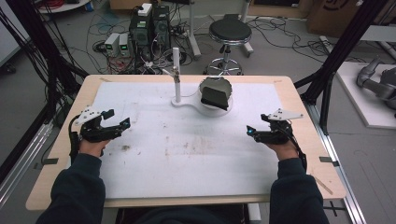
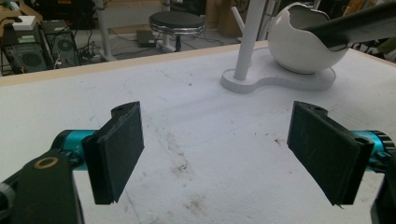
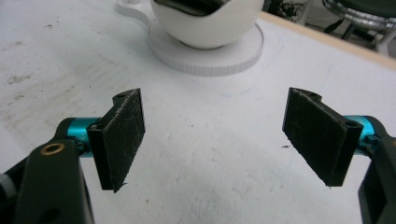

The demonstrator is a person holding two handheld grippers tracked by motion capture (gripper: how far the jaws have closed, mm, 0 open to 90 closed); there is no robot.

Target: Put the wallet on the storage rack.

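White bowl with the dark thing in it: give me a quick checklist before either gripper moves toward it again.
1. Left gripper open with nothing between its pads: ok.
2. Right gripper open with nothing between its pads: ok.
3. Dark object sits in the white bowl, part of it sticking out over the rim: ok.
4. Bowl seated on its white base beside the upright post: ok.
5. Path from each gripper across the white mat to the bowl free of things: ok.
6. Whether the dark object is stable in the bowl: cannot tell.
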